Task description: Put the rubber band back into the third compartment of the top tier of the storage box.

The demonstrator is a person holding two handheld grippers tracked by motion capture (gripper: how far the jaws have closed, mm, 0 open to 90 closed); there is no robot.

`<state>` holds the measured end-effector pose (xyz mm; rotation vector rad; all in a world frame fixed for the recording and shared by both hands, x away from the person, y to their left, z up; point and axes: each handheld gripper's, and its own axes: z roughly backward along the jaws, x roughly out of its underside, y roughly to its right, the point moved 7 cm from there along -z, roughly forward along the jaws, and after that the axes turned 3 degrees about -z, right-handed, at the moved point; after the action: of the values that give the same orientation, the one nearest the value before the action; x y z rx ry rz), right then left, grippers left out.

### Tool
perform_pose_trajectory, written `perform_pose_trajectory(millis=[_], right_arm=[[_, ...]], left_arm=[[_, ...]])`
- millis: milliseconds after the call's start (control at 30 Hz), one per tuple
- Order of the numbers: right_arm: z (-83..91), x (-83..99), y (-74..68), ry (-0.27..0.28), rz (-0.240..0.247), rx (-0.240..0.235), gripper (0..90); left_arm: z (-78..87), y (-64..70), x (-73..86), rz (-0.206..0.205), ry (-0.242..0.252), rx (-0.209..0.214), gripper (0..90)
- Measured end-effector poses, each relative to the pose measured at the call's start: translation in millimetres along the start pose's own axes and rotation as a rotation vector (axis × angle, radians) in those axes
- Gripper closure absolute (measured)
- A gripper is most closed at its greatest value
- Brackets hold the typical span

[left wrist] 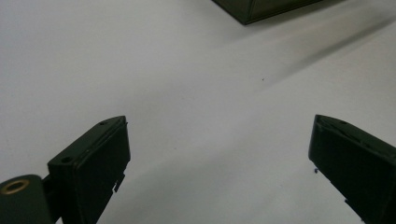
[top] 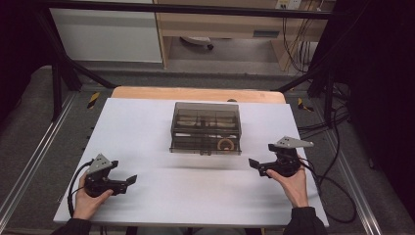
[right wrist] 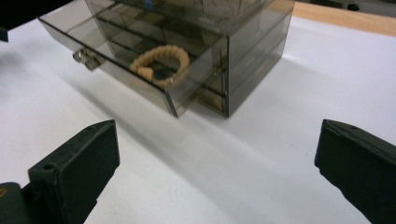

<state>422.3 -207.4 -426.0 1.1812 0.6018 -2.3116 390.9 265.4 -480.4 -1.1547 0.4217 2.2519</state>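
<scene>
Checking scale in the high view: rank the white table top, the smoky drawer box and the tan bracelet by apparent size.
1. White table top, by far the largest.
2. Smoky drawer box.
3. Tan bracelet, a small ring inside the box's bottom drawer.

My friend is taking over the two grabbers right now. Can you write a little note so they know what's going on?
Left gripper: open, holding nothing, low over the near left of the white table.
Right gripper: open, holding nothing, near the right edge, pointing toward the box.
Smoky clear drawer box: middle of the table. Its bottom drawer is pulled partly out, with a tan braided bracelet lying inside.
Done: drawer is open.
Left: likely either take the bracelet out or push the drawer shut; neither gripper touches the box.
</scene>
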Motion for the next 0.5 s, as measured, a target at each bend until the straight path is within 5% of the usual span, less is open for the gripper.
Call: perform_pose_trajectory(millis=[500], right_arm=[[0.0, 46.8, 15.8, -0.044, -0.019, -0.015, 0.8]], left_arm=[[-1.2, 1.9, 1.0, -0.01, -0.009, 0.007, 4.9]])
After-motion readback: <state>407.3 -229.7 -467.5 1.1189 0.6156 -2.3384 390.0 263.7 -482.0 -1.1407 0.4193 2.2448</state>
